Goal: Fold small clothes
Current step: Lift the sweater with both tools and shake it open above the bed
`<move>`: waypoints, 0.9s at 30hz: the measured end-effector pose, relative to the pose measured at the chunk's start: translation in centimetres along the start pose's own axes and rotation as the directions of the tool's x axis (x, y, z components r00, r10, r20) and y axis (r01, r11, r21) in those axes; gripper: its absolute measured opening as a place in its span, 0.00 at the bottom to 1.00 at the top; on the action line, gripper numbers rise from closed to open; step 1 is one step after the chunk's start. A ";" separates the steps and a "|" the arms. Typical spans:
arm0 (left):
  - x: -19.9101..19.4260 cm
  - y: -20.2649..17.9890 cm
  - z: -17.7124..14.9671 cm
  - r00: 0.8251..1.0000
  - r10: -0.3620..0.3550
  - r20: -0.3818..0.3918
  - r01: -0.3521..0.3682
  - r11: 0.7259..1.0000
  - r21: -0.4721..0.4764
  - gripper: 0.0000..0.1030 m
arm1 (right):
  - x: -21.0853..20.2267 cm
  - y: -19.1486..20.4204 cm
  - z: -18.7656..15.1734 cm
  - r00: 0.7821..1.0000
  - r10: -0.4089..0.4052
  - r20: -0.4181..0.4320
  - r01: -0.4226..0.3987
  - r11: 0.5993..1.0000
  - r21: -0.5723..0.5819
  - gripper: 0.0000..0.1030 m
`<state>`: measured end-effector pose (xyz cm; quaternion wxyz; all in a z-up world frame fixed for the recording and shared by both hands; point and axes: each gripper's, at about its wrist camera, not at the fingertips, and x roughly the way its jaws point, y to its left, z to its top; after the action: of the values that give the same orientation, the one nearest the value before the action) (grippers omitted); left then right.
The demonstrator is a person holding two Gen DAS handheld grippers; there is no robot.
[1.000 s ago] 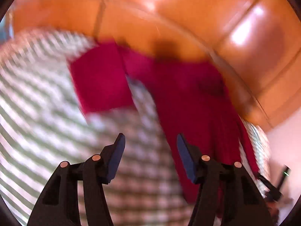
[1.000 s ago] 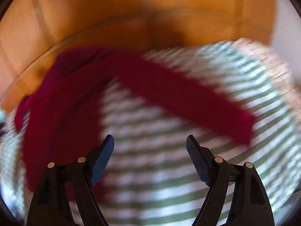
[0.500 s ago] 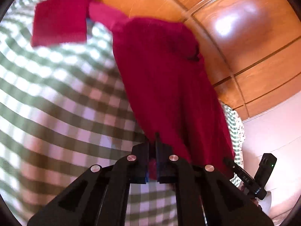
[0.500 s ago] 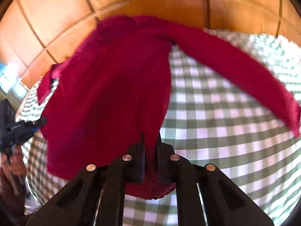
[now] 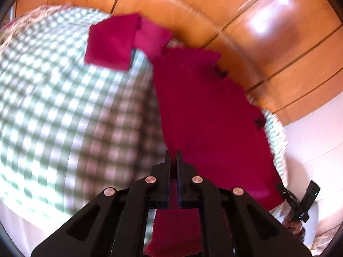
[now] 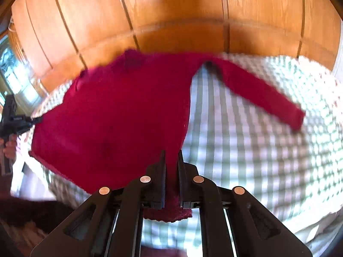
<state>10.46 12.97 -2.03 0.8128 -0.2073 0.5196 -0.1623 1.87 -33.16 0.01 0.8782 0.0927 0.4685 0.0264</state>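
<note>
Between my left gripper (image 5: 173, 156) pads, seen thru the left wrist cam, sits the hem corner of the red sweater (image 5: 205, 115); jaws squeezed nearly together, knit pinched in the slit w/ a flap hanging below. Sweater body runs up and away from the fingertips toward the wooden headboard (image 5: 268, 42), long axis roughly along my pointing line, leaning right. One sleeve (image 5: 111, 40) lies doubled over at far upper left on the green-checked bedsheet (image 5: 53, 107). At the far right hem corner, the right gripper (image 5: 300, 203) shows small, w/ a hand under it.

Right wrist cam next: right gripper (image 6: 171, 158) also clamped down tight on the hem, red knit between the pads and a bit bulging out underneath. From here the sweater (image 6: 120, 117) spreads up and left of the fingers; the other sleeve (image 6: 257, 90) stretches out right across the checked sheet (image 6: 268, 150). Left gripper (image 6: 19, 120) visible at far left edge by the opposite hem corner.

So both hands hold the hem, one per corner, collar end farthest from me. My guess: next move carries the hem fwd toward the collar, both hands about equally far from it.
</note>
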 end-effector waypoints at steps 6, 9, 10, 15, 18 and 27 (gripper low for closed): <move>3.9 2.4 -4.5 0.964 0.259 -0.058 -0.258 0.966 0.018 0.15 | 3.5 0.4 -4.5 0.990 -0.013 -0.139 0.014 1.000 0.006 0.07; 3.2 1.8 -4.2 0.955 0.295 0.012 -0.295 0.955 0.008 0.30 | 3.1 -1.2 -3.6 0.993 0.001 -0.116 0.007 0.998 0.069 0.24; 2.7 0.9 -3.8 0.943 0.327 0.066 -0.329 0.944 0.022 0.32 | 2.6 -1.7 -3.1 0.996 -0.023 -0.090 0.030 0.996 0.084 0.35; 2.5 -3.9 -2.8 0.939 0.280 0.200 -0.309 0.943 0.127 0.46 | 1.1 -9.5 -0.5 0.986 -0.163 0.044 0.135 0.920 0.367 0.60; 4.4 -6.9 -2.9 0.948 0.244 0.204 -0.288 0.931 0.226 0.47 | 1.3 -16.2 0.1 0.966 -0.247 0.081 0.157 0.801 0.577 0.60; 11.0 -12.9 -3.6 0.972 0.214 0.101 -0.237 0.888 0.393 0.49 | 6.0 -25.6 4.2 0.952 -0.286 0.107 0.099 0.620 0.778 0.54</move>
<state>11.06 -4.02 -5.36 0.8653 0.0216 0.4731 -0.1644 7.70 -58.07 -7.40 0.7999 0.4062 0.3422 -0.2792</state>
